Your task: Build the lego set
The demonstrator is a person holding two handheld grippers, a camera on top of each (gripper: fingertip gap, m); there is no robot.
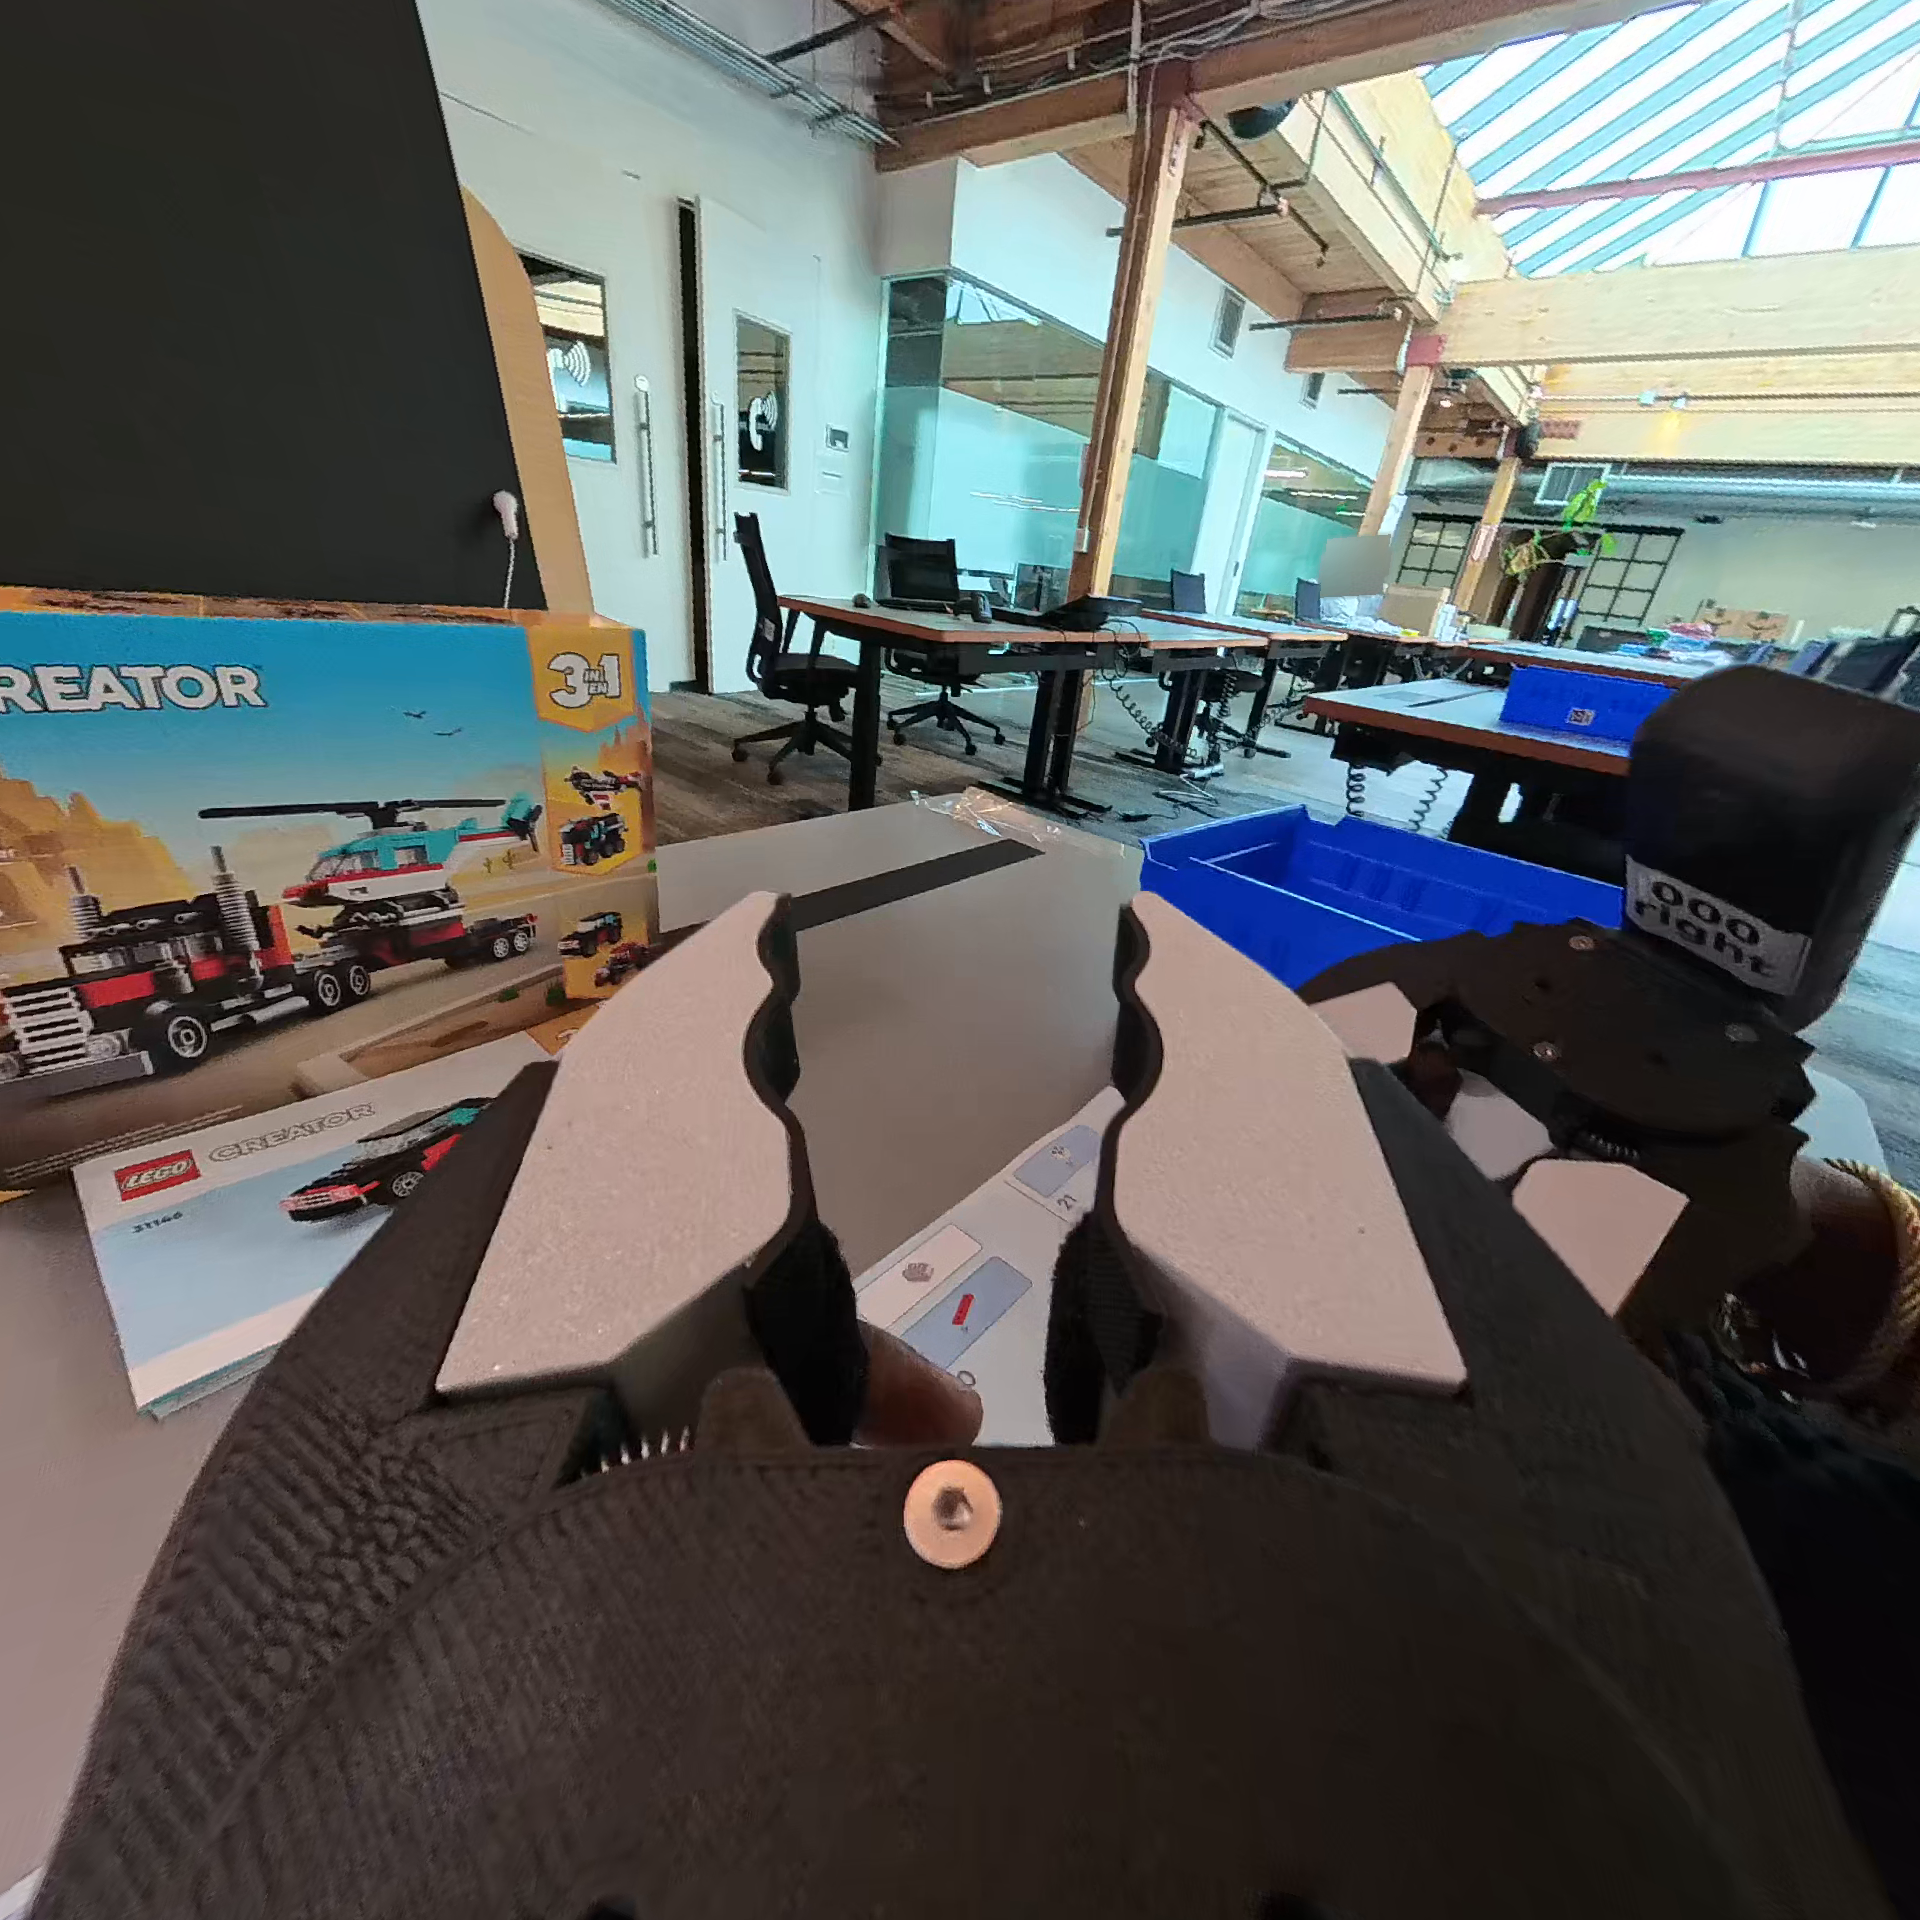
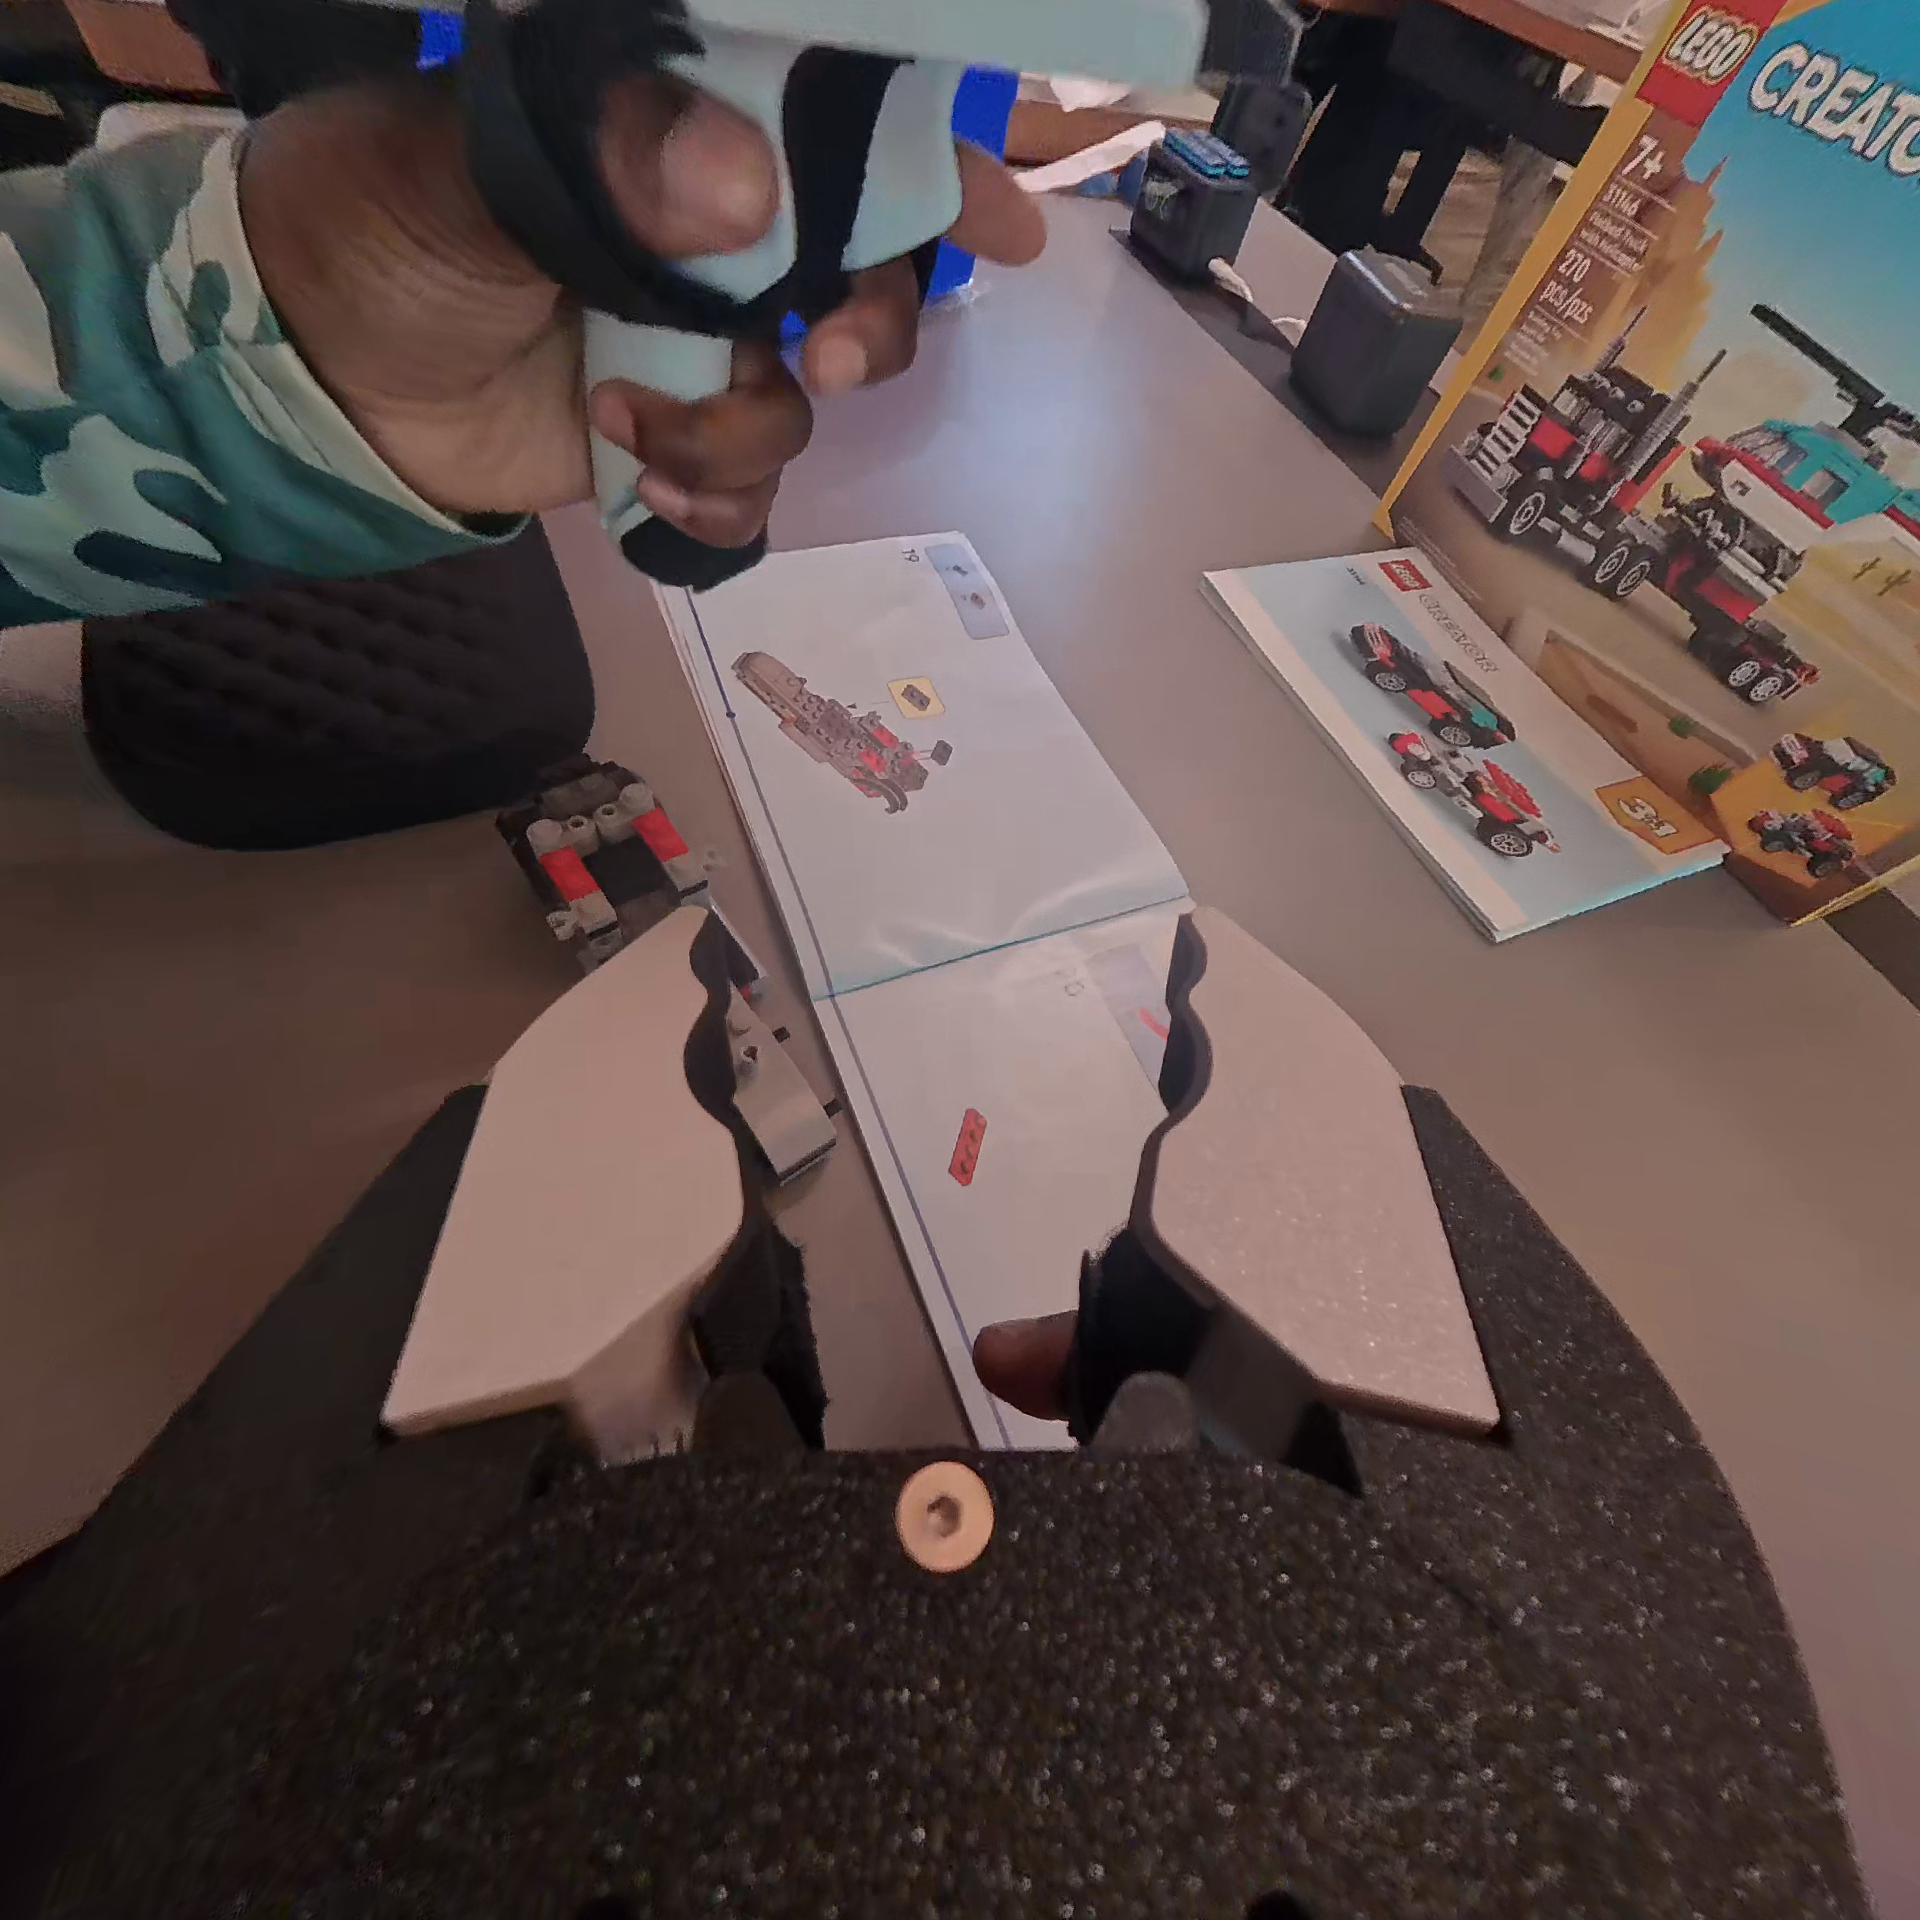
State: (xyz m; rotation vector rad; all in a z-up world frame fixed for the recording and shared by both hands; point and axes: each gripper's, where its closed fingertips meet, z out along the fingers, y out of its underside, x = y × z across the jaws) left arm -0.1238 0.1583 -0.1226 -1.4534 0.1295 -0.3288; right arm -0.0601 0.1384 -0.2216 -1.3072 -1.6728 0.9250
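Both grippers are spread apart and empty: right gripper (image 2: 940,997) hovers over the open instruction booklet (image 2: 935,748) and a loose red brick (image 2: 966,1146), beside the partly built lego model (image 2: 613,862); left gripper (image 1: 951,971) hangs above the tabletop (image 1: 935,997), the set's box (image 1: 312,862) standing beyond.

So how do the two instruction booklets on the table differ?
The open booklet lies spread flat at a building step, under the right tongs; the closed booklet shows only its cover. The open one sits mid-table beside the partial model, the closed one against the box. Both are pale blue.
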